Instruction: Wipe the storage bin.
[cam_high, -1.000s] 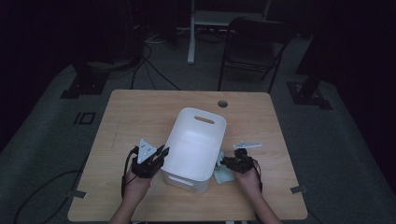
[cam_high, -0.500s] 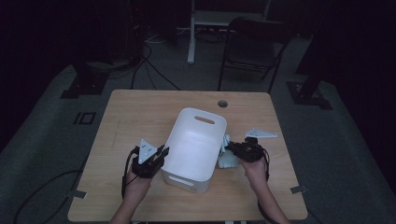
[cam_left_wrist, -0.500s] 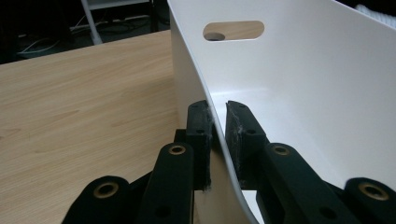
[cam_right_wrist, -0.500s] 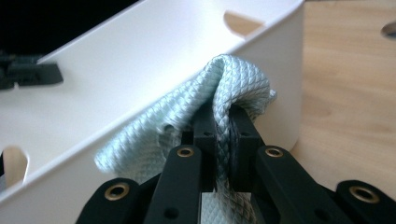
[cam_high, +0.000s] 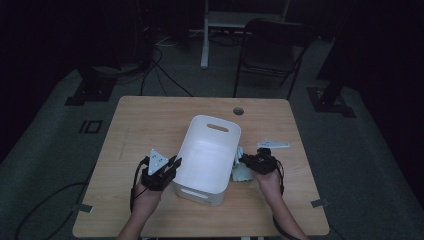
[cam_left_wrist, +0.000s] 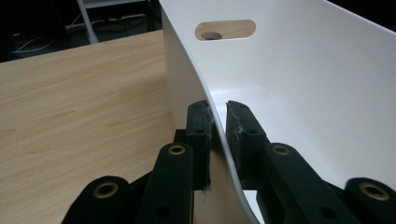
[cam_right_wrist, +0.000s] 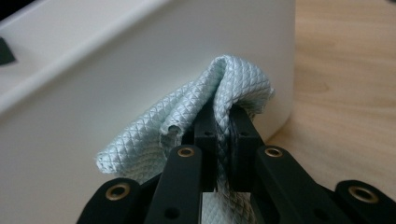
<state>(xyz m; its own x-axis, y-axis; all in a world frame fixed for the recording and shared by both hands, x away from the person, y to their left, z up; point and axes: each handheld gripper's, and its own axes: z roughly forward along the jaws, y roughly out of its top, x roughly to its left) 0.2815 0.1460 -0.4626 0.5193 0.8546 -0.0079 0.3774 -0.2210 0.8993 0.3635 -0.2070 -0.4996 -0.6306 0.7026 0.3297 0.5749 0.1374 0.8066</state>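
My left gripper (cam_left_wrist: 217, 123) pinches the near wall of the white bin (cam_high: 207, 150) on the table (cam_high: 150, 120), my right gripper (cam_right_wrist: 224, 123) is clamped on the pale blue cloth (cam_right_wrist: 205, 98) beside its outer wall; bin inside looks empty, so placing the cloth remains.

1. The right gripper (cam_right_wrist: 223, 116) has its two black jaws clamped on a pale blue, diamond-quilted cloth (cam_right_wrist: 187, 126).
2. The cloth bunches up over the jaw tips.
3. Just behind it stands the smooth wall of a white plastic bin (cam_right_wrist: 116, 70).
4. A light wooden tabletop (cam_right_wrist: 345, 93) lies at the right.
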